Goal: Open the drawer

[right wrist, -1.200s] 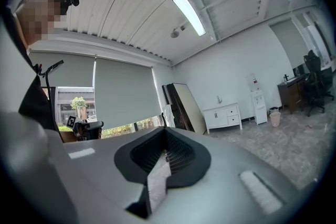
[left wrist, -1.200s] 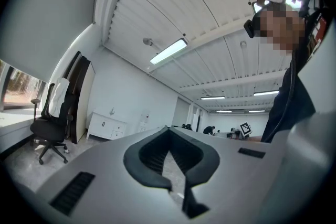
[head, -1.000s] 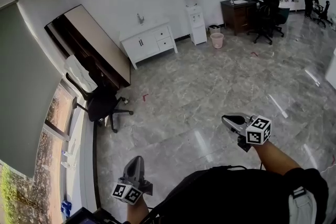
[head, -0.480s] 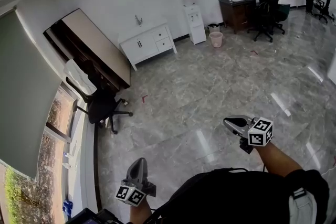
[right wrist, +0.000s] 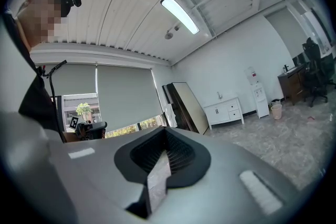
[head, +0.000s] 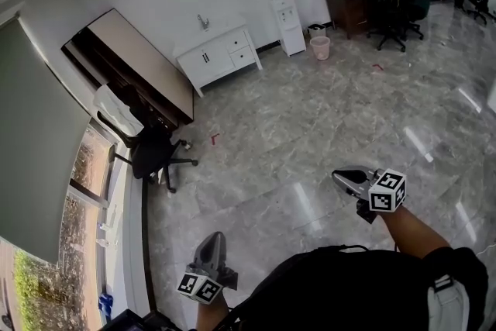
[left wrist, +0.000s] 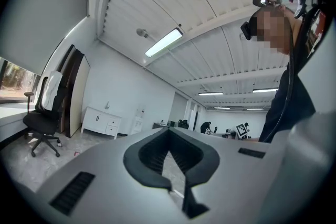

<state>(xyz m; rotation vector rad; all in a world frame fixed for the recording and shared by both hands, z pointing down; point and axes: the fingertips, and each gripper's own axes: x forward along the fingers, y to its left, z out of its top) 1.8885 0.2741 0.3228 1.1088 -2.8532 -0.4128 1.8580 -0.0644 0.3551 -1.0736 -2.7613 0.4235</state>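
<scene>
A white cabinet (head: 217, 54) with drawers at its right end stands against the far wall, well away from both grippers. It also shows small in the left gripper view, as the cabinet (left wrist: 102, 123), and in the right gripper view, as the cabinet (right wrist: 224, 112). My left gripper (head: 215, 239) is low in the head view, shut and empty, pointing level over the floor. My right gripper (head: 341, 176) is further right, shut too, with nothing between its jaws. In their own views the left gripper (left wrist: 169, 131) and right gripper (right wrist: 165, 131) show closed dark pads.
A black office chair (head: 151, 151) with a white garment stands by the window on the left. A large board (head: 143, 66) leans on the wall beside the cabinet. A water dispenser (head: 288, 23), a pink bin (head: 318, 48) and a dark desk (head: 353, 8) stand further right.
Both grippers sit a little lower in the head view than a second ago. The room has shifted slightly around them. Their jaws stay as they were.
</scene>
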